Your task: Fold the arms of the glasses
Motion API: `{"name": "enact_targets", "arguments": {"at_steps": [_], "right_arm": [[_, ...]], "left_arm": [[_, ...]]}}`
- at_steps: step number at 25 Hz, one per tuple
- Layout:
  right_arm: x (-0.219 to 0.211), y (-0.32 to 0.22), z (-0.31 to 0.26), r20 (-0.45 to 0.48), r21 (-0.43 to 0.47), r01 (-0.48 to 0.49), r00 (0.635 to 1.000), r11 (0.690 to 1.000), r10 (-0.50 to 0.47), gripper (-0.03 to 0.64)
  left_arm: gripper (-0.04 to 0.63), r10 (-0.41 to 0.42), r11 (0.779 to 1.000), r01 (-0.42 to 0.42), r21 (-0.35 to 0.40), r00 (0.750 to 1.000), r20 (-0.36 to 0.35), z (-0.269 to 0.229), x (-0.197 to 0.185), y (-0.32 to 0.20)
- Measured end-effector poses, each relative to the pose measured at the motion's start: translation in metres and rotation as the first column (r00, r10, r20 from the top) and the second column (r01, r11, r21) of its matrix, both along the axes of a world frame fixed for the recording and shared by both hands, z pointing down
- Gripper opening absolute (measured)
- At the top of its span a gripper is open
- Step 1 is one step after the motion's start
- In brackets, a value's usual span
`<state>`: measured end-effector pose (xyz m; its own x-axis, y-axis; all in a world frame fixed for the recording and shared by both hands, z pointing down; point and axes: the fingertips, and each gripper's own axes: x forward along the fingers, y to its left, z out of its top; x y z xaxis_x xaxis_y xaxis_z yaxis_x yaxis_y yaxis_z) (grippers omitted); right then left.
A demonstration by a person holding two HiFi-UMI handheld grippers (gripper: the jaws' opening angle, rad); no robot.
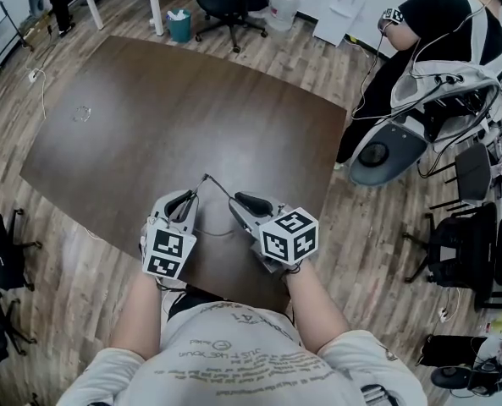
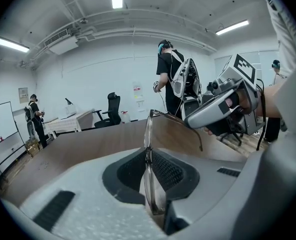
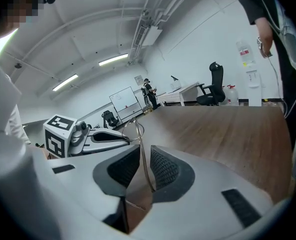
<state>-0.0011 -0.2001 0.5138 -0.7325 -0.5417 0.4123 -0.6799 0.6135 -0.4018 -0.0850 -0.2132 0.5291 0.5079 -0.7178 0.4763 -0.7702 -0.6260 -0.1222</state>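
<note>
Dark wood desk (image 1: 149,117), near edge: my left hand-held gripper (image 1: 189,198) clamped on glasses (image 2: 148,134) front, above it. My right hand-held gripper (image 3: 140,156) loose, jaws apart round arm (image 3: 144,158). Arm sticking out, so no fold done yet imo.

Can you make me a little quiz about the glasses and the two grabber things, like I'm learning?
1. True or false: the glasses lie flat on the table.
2. Which gripper pinches the front of the glasses? A) the left gripper B) the right gripper
3. Fill the gap: a thin ___ of the glasses runs between the right gripper's jaws.

Key:
1. False. The left gripper holds them up off the table.
2. A.
3. Arm.
</note>
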Motion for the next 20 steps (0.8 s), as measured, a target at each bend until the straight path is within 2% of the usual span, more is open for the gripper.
{"name": "enact_targets", "arguments": {"at_steps": [13,20], "right_arm": [[-0.011,0.011,0.002,-0.065,0.020,0.051,0.997,0.999,-0.049,0.032],[-0.023,0.021,0.006,-0.056,-0.005,0.089,0.994,0.996,-0.089,0.029]], "left_arm": [[0.051,-0.002,1.000,0.002,0.012,1.000,0.006,-0.005,0.003,0.006],[0.051,0.007,1.000,-0.007,0.021,1.000,0.005,-0.010,0.006,0.011]]}}
